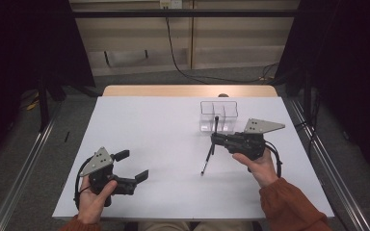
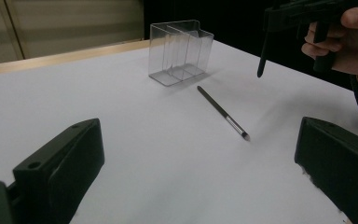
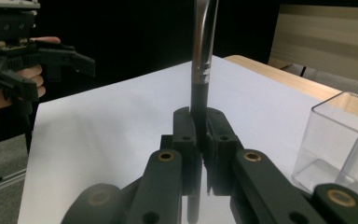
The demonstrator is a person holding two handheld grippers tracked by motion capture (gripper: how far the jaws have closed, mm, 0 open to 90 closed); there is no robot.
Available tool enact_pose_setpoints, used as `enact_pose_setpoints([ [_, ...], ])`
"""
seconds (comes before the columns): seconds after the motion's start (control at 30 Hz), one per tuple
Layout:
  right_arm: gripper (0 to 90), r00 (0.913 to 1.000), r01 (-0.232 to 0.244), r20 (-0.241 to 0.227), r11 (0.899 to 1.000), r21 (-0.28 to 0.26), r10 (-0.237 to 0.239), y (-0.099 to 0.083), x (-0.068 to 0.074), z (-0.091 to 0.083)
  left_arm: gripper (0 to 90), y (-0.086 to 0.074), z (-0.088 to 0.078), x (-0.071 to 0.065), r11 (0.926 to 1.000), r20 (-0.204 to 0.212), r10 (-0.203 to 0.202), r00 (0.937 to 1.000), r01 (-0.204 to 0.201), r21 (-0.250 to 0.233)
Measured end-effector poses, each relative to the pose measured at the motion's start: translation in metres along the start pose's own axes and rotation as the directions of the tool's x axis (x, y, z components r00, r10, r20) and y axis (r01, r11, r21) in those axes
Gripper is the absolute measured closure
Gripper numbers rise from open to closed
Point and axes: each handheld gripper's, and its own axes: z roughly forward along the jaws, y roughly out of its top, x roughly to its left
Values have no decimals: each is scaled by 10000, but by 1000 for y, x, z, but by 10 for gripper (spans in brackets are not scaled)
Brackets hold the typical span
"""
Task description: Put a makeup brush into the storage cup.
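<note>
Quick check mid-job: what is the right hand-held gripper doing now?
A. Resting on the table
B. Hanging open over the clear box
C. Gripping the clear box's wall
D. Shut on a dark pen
D: in the right gripper view the jaws of the right hand-held gripper are clamped on a dark pen, beside the clear box.

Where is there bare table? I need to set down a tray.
The left half of the table is bare, from the open left tongs to the far edge and across to the clear box. Crowded right of centre: box, a loose pen, and the right tongs shut on a second pen.
</note>
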Motion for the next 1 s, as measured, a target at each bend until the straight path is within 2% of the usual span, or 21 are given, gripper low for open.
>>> enact_pose_setpoints([
  [0.1,844,10000,19,44,10000,-45,-19,3,-2,1,14,-3,0,0,9999,169,165,9997,-165,-35],
  [0.17,845,9999,55,118,10000,-2,-55,5,-4,2,14,-6,2,0,9998,142,209,9997,-209,16],
  [0.43,845,9994,135,328,9995,-289,-126,19,-11,3,17,-12,0,2,10000,32,33,10000,-33,45],
  [0.6,845,9984,141,559,9992,-378,-119,28,-18,8,17,-13,-2,2,9998,-31,152,9999,-151,113],
  [0.8,844,9964,139,846,9991,-407,-104,36,-26,14,17,-14,-3,0,9995,-99,96,9999,-93,295],
  [1.0,844,9937,152,1117,9983,-559,-88,46,-34,17,18,-14,-2,-1,9994,41,235,9997,-236,248],
])
